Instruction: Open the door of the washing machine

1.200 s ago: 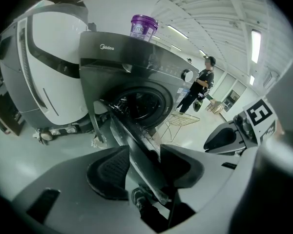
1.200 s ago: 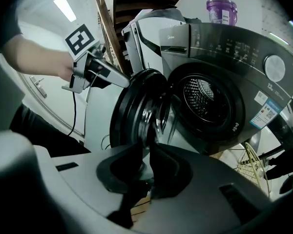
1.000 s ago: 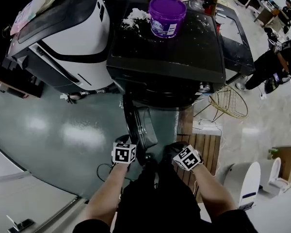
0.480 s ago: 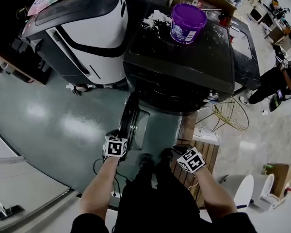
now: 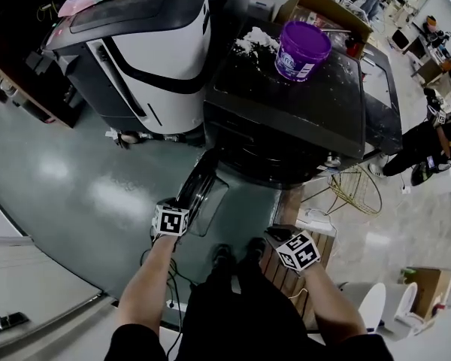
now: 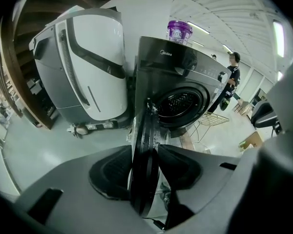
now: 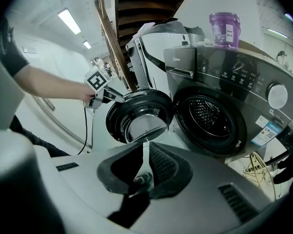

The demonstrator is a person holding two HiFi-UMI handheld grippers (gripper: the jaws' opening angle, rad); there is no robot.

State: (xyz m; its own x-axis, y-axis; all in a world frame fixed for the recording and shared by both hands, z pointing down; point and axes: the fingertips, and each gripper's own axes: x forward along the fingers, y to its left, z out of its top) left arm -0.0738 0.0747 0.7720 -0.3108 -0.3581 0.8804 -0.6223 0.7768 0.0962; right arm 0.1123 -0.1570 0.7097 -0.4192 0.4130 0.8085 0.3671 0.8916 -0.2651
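nearby, white appliance (image 5: 146, 59) beside door (image 5: 198, 180); purple bucket (image 5: 301, 50) atop washer (image 5: 286, 107)

from my head view the washing machine (image 5: 301, 119) hides its drum opening under its top. the door (image 6: 145, 145) loses its lower edge between my left gripper (image 6: 145, 173) pads. the purple bucket (image 5: 302, 51) print is too small to read.

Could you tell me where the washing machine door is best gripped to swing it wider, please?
Grip the door by its thick round rim on the free edge, away from the washing machine, coming edge-on so the jaws straddle it. The door stands open. The left hand-held gripper, whose jaws have just been closing, pinches the rim that way.
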